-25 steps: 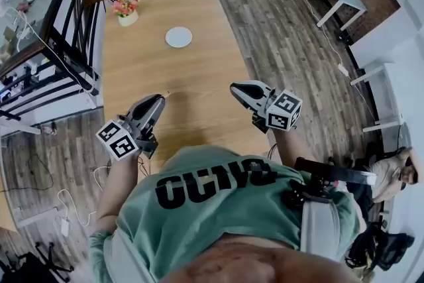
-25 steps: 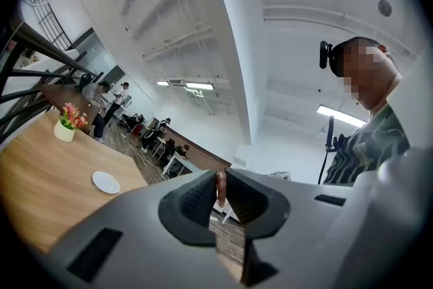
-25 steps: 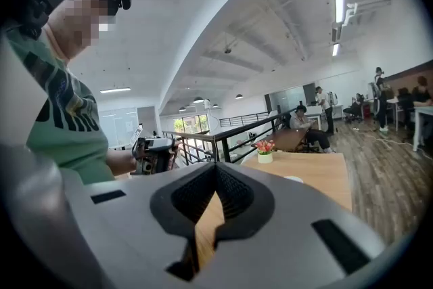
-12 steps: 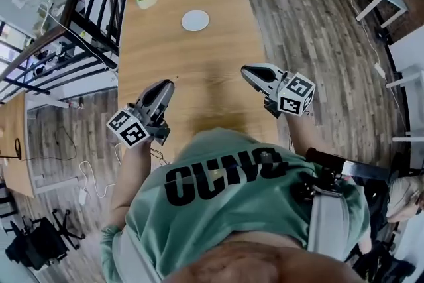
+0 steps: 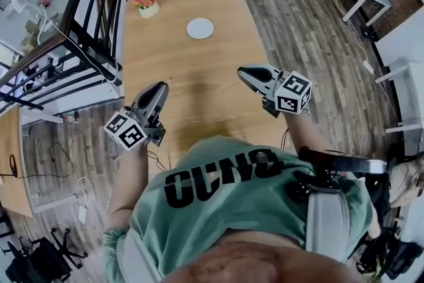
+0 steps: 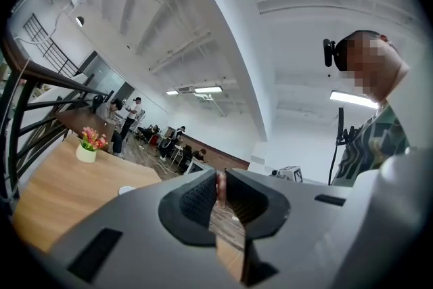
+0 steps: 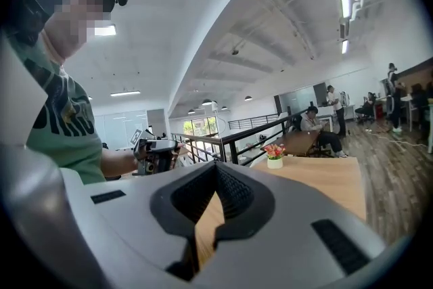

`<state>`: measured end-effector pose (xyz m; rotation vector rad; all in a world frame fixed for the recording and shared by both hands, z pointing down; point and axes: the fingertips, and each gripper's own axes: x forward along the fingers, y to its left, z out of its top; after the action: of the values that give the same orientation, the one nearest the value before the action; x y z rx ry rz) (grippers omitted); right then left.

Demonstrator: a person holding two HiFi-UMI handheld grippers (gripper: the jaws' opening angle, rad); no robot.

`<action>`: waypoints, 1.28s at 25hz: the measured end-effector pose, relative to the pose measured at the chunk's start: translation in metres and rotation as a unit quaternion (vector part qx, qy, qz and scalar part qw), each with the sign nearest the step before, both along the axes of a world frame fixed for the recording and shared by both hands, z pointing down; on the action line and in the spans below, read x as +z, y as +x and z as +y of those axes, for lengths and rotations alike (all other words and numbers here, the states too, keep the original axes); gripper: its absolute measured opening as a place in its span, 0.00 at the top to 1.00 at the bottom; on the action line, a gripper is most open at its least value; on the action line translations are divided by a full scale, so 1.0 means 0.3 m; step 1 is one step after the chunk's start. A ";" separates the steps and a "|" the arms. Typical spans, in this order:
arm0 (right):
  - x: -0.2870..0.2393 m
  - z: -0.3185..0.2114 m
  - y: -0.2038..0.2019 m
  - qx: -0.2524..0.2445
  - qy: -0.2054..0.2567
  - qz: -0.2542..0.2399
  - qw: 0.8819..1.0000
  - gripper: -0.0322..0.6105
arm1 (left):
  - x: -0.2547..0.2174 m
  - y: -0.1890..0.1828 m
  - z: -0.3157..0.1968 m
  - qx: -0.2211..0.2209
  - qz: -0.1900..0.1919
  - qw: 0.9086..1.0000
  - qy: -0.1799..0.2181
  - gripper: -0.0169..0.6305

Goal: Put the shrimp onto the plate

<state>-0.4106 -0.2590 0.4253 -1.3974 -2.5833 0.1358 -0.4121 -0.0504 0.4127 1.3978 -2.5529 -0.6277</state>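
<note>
Two tongs over the near end of the wooden counter, left tongs clenched on a small pink shrimp, right tongs closed and empty, white plate near the far edge, flower pot at the far left corner.

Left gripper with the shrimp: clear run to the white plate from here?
Probably yes. Only bare table lies between the left gripper and the plate; the flower pot stands off to one side. The plate is far up the table, so expect a long reach.
</note>
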 end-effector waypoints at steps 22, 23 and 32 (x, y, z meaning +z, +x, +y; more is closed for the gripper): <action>0.004 -0.226 -0.117 0.016 -0.054 0.012 0.998 0.94 | 0.021 -0.128 -0.082 -0.049 0.018 0.998 -0.030 0.91; 0.041 -0.234 -0.125 0.011 -0.061 0.019 0.998 0.94 | 0.023 -0.140 -0.098 -0.051 0.021 0.998 -0.039 0.91; 0.246 -0.317 -0.208 0.022 -0.102 0.056 0.993 0.94 | -0.026 -0.339 -0.175 -0.057 -0.014 0.993 -0.106 0.91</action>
<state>-0.4731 -0.3542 0.4990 -1.3548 -2.5663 0.4841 -0.5138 -0.1030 0.4050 1.2070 -2.6455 -0.3416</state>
